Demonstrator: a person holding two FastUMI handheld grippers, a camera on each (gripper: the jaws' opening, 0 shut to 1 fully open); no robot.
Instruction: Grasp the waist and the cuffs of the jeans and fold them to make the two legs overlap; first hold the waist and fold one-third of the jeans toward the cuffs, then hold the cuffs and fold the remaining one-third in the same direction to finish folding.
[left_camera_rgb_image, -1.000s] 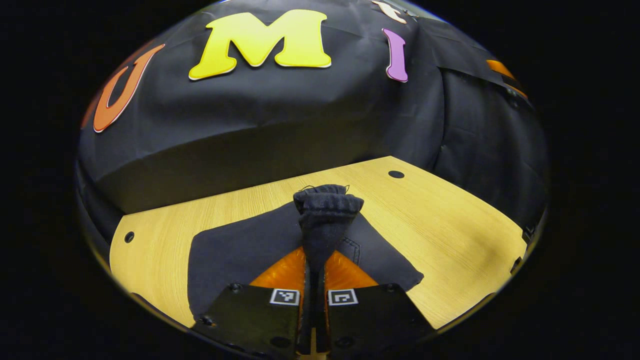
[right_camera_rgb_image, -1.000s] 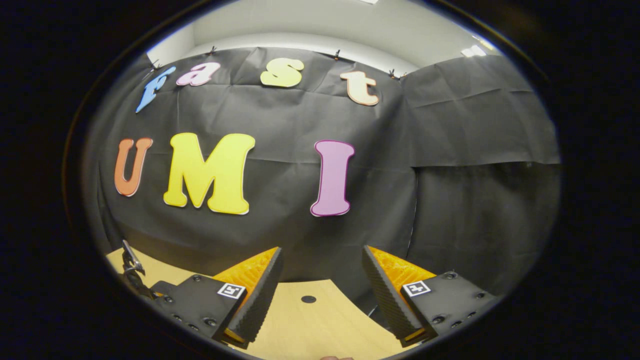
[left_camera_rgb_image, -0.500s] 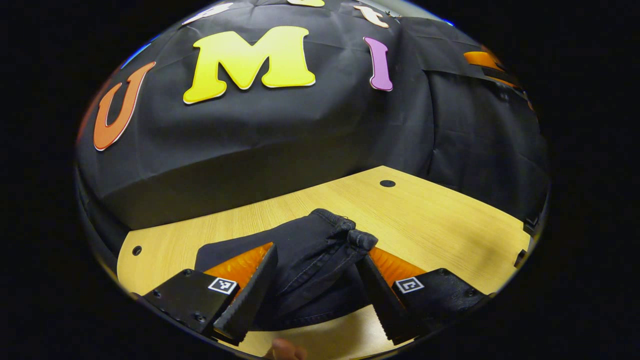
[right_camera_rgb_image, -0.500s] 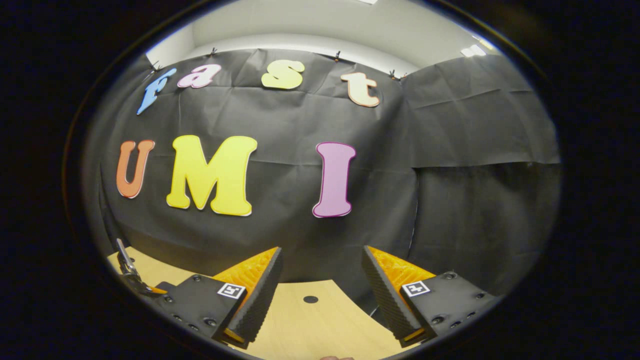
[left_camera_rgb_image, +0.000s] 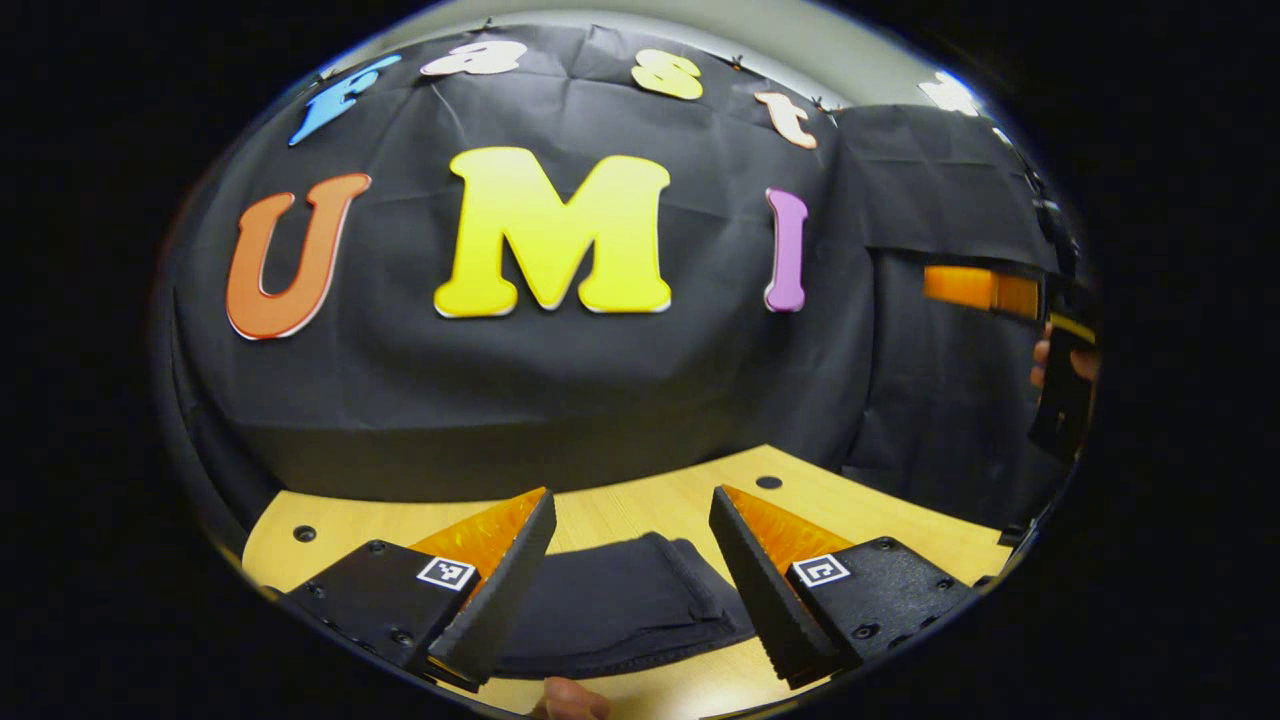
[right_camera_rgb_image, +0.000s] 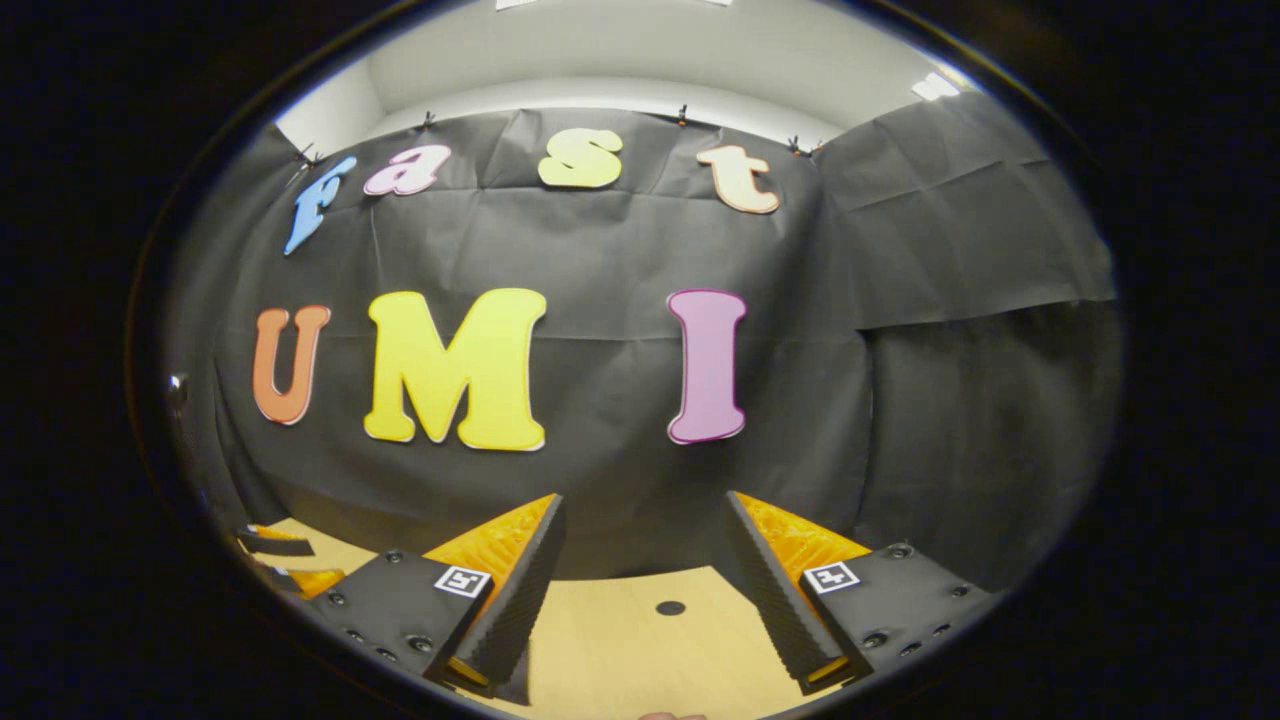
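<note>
Evidently, the final fold is judged to be done or nearly so. At the bottom centre of the left gripper view, the jeans (left_camera_rgb_image: 625, 605) are seen lying as a compact dark bundle on the wooden table (left_camera_rgb_image: 870, 510), with a stitched hem edge turned up at the bundle's right side. The left gripper (left_camera_rgb_image: 632, 570) is held above the near edge of that bundle with its fingers spread wide; nothing is gripped between them, and the cloth is seen through the gap and is not pinched. A fingertip of the person's hand (left_camera_rgb_image: 570, 698) is glimpsed at the very bottom edge of the frame.

At the far right edge of the left gripper view, the other gripper (left_camera_rgb_image: 1060, 395) is seen raised well clear of the table. In the right gripper view, the right gripper (right_camera_rgb_image: 645, 590) is likewise spread wide and empty, pointed at the booth wall, with only bare tabletop (right_camera_rgb_image: 620, 660) at the lower centre.

Whether the layers sit squarely cannot be told, since much of the bundle is hidden behind the fingers. If a next move is called for, it would be a light check or a flattening of the raised hem; otherwise both grippers can simply be drawn away.
</note>
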